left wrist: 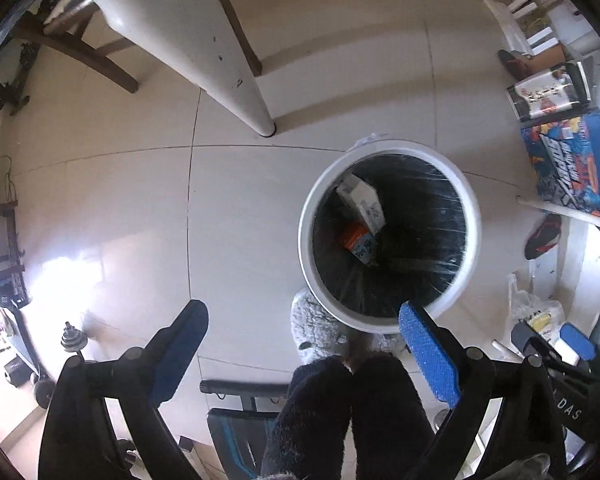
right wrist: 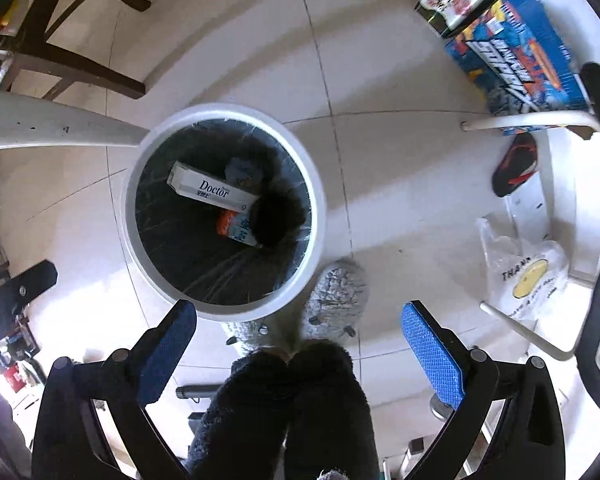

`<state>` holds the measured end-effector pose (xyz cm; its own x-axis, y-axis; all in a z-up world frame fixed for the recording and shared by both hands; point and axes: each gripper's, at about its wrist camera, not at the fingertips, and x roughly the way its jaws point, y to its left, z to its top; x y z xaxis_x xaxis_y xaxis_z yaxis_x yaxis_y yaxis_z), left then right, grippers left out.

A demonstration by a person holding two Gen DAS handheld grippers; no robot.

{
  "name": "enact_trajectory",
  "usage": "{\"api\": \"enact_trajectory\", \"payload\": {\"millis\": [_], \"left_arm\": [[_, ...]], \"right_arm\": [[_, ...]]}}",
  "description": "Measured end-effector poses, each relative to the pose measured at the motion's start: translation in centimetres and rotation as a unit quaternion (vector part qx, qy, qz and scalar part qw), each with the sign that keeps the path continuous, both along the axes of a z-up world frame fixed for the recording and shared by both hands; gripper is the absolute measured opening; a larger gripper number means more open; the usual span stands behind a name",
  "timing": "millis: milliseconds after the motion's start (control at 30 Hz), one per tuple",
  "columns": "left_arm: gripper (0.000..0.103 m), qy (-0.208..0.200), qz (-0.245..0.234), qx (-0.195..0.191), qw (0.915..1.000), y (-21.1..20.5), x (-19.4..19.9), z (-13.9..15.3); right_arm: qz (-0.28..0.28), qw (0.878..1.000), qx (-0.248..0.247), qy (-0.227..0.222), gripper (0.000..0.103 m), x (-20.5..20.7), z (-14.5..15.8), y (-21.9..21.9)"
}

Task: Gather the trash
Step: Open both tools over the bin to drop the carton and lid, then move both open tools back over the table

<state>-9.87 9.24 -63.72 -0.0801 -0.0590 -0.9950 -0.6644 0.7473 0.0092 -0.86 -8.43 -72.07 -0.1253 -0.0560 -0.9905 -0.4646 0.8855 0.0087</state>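
Both cameras look straight down at a tiled floor [left wrist: 240, 220].

In the left wrist view, the left tongs [left wrist: 304, 356] are spread wide apart and hold nothing. A round white trash bin [left wrist: 474, 216] with a black bag inside sits right of the middle of the frame. In the bin lie a white box [left wrist: 362, 200] and, just below it, an orange and blue carton [left wrist: 358, 242]. The right blue pad of the tongs overlaps the bottom rim of the bin in the picture. At the bottom middle are the person's legs in dark fuzzy pants [left wrist: 348, 412] and a gray fuzzy slipper [left wrist: 314, 330], touching the bin's lower left side. A white table leg [left wrist: 220, 60] runs across the upper left. A colorful blue box [left wrist: 568, 164] lies at the right edge.

In the right wrist view, the right tongs [right wrist: 300, 356] are also wide apart and empty. The bin [right wrist: 320, 216] is left of the middle. The white box [right wrist: 212, 190] inside reads "Doctor", and the orange and blue carton [right wrist: 236, 228] lies under its lower end. Gray slippers [right wrist: 336, 296] sit just below and right of the bin. A clear plastic bag [right wrist: 528, 276] with a yellow circle lies at the lower right. The blue box [right wrist: 512, 56] is at the upper right.
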Motion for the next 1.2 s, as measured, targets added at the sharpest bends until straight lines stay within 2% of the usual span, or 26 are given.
{"api": "enact_trajectory", "payload": {"millis": [233, 433, 767, 867, 1000, 1033, 1200], "left_arm": [[0.098, -0.009, -0.013, 0.012, 0.9998, -1.7, -0.3, 5.4], [0.098, -0.017, -0.017, 0.012, 0.9997, -2.7, -1.6, 11.0], [0.098, -0.043, -0.031, 0.001, 0.9986, -3.9, -3.1, 22.1], [0.098, -0.06, -0.032, 0.005, 0.9977, -3.7, -3.1, 25.4], [0.098, -0.1, -0.038, 0.031, 0.9938, -2.8, -1.6, 30.7], [0.098, -0.125, -0.038, 0.045, 0.9904, -2.5, -1.0, 31.7], [0.098, -0.17, -0.042, 0.081, 0.9813, -0.2, 4.4, 37.4]], "right_arm": [[0.009, 0.999, 0.001, -0.036, 0.103, -0.5, 6.6, 0.0], [0.009, 0.999, 0.01, -0.045, 0.103, -1.4, 13.2, -0.6], [0.021, 0.998, 0.036, -0.056, 0.103, -3.9, 27.0, -1.1], [0.014, 0.997, 0.047, -0.057, 0.103, -4.6, 31.3, -1.2], [-0.008, 0.995, 0.073, -0.068, 0.103, -4.1, 36.9, -1.1], [-0.014, 0.994, 0.08, -0.074, 0.103, -3.8, 38.2, -0.9], [-0.039, 0.987, 0.118, -0.105, 0.103, 0.1, 44.6, 0.4]]}}
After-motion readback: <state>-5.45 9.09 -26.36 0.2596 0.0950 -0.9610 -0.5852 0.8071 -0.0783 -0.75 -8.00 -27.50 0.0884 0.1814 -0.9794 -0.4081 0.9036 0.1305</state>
